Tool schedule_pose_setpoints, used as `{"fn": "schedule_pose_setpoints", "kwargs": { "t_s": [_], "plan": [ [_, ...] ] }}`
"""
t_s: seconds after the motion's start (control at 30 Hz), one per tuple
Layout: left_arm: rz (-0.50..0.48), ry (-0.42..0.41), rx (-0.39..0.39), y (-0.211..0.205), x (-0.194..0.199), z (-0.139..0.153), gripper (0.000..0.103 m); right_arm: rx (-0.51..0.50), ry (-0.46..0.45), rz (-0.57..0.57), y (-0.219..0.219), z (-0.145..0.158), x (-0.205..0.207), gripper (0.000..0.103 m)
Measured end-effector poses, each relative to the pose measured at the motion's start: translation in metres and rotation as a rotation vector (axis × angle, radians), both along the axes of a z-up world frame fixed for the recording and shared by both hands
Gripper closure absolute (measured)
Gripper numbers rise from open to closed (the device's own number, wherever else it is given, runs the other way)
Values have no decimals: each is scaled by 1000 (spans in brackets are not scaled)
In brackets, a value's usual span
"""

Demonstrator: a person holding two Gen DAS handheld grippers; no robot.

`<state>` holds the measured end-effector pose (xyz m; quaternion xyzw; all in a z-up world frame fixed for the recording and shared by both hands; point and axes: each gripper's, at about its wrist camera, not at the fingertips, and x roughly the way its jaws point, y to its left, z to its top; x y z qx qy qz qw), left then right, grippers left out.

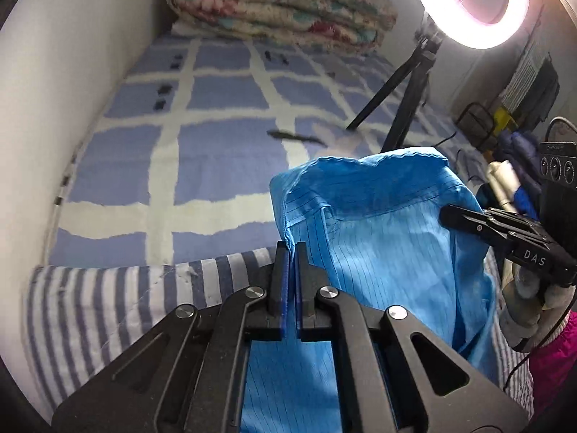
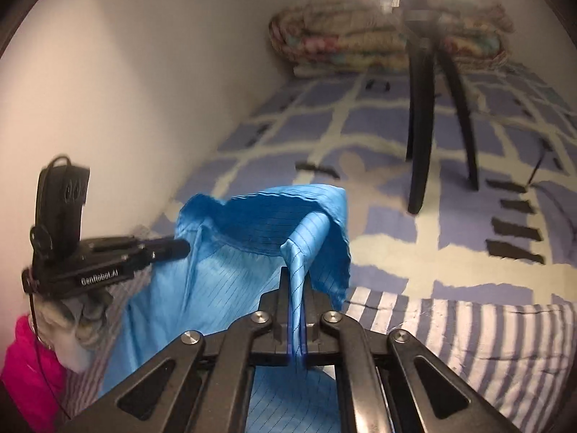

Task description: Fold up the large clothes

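Note:
A large bright blue garment (image 1: 378,223) with thin dark pinstripes hangs lifted above the bed, stretched between both grippers. In the left wrist view my left gripper (image 1: 291,249) is shut on the garment's left edge, with cloth running down between the pads and under the frame. My right gripper (image 1: 445,214) comes in from the right and pinches the other side. In the right wrist view my right gripper (image 2: 296,274) is shut on a pointed fold of the garment (image 2: 223,274). The left gripper (image 2: 185,247) grips the far left edge, held by a gloved hand (image 2: 68,324) with a pink sleeve.
Below lies a bed with a blue-and-white checked blanket (image 1: 216,144). A striped cover (image 1: 108,306) lies along its near edge. A folded floral quilt (image 1: 281,7) sits at the far end, and a white wall (image 1: 72,72) runs along the left. A black tripod (image 2: 422,126) with a ring light (image 1: 476,3) stands on the bed.

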<state>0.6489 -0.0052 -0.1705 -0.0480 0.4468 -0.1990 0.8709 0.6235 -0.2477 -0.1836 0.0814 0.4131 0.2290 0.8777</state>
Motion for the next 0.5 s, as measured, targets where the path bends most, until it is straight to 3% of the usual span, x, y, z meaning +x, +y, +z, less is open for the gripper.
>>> {"fn": "schedule_pose_setpoints", "kwargs": {
  "t_s": [0.3, 0.5],
  "plan": [
    [11, -130, -31, 13, -84, 75, 103, -1, -136, 16, 6, 71, -77, 103],
    [-2, -192, 15, 12, -186, 118, 103, 26, -143, 33, 14, 104, -156, 103]
  ]
}}
